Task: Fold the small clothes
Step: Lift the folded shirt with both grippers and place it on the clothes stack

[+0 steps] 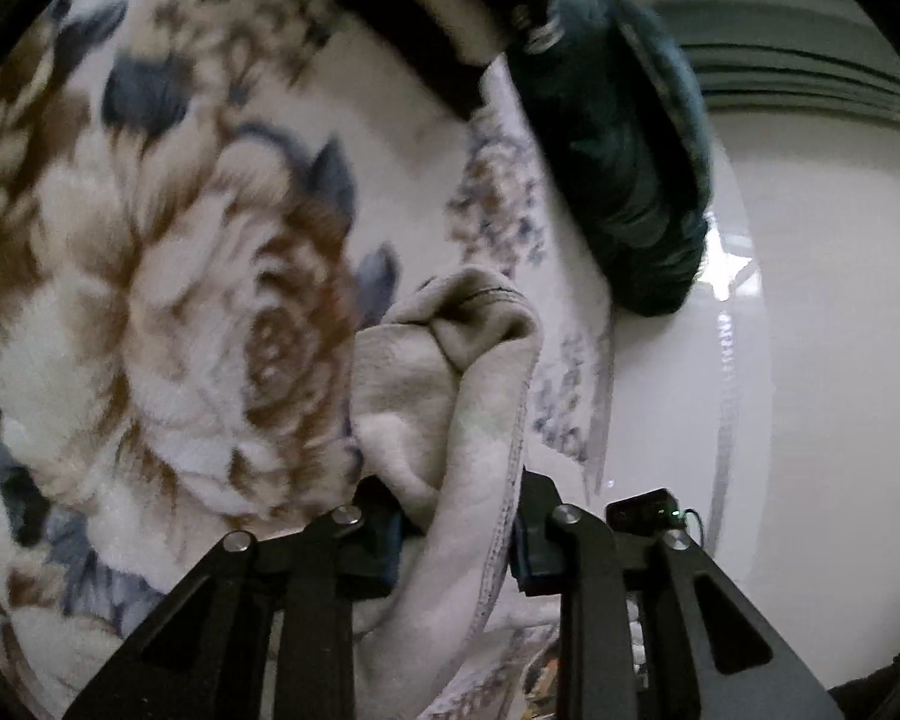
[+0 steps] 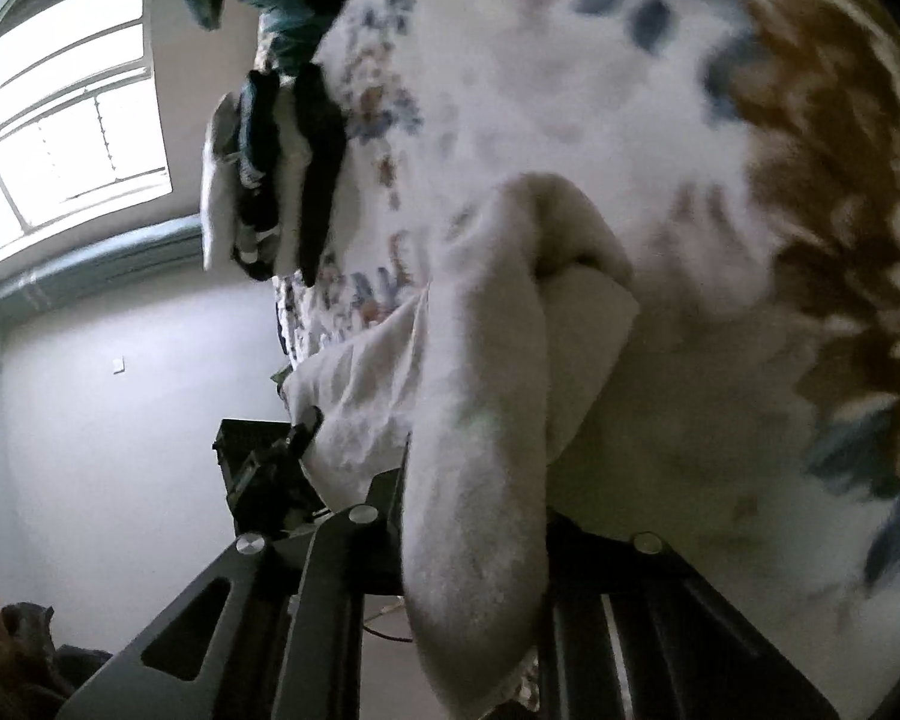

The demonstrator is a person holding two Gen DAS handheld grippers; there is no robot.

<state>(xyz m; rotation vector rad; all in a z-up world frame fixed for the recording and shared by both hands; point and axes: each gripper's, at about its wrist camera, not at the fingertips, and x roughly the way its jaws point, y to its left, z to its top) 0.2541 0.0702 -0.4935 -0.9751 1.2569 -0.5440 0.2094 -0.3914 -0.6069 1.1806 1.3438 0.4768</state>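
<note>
Cloth fills the gap of both tools at this moment: a pale, cream-coloured fleecy garment [image 1: 450,372], soft and thick, with a stitched hem running down one edge. In the left wrist view we see the left tool [image 1: 456,531] pinching a bunched fold of it, the jaws pressed in on the fabric from either side. In the right wrist view the right tool [image 2: 474,531] grips another thick roll of the same garment [image 2: 486,396], which drapes down over the jaws and hides their tips, so we judge it pinched from how the cloth hangs.

The garment is lifted off the flowered blanket [image 1: 168,312] that covers the bed, and it droops between the two grips. Farther off on the blanket lies a dark teal piece of clothing [image 1: 630,180], and the right view shows a small stack of dark and white items [image 2: 270,180] near the bed's edge, with a window [image 2: 72,114] behind.

We judge this to be the middle of a fold: the piece is held at two points and is still bunched, not flat. The next move calls for drawing the two grips apart to pull the cloth taut, then lowering it onto the blanket so an edge lands straight. Since the fleece is limp and thick, we should keep both grips firm until it rests.
</note>
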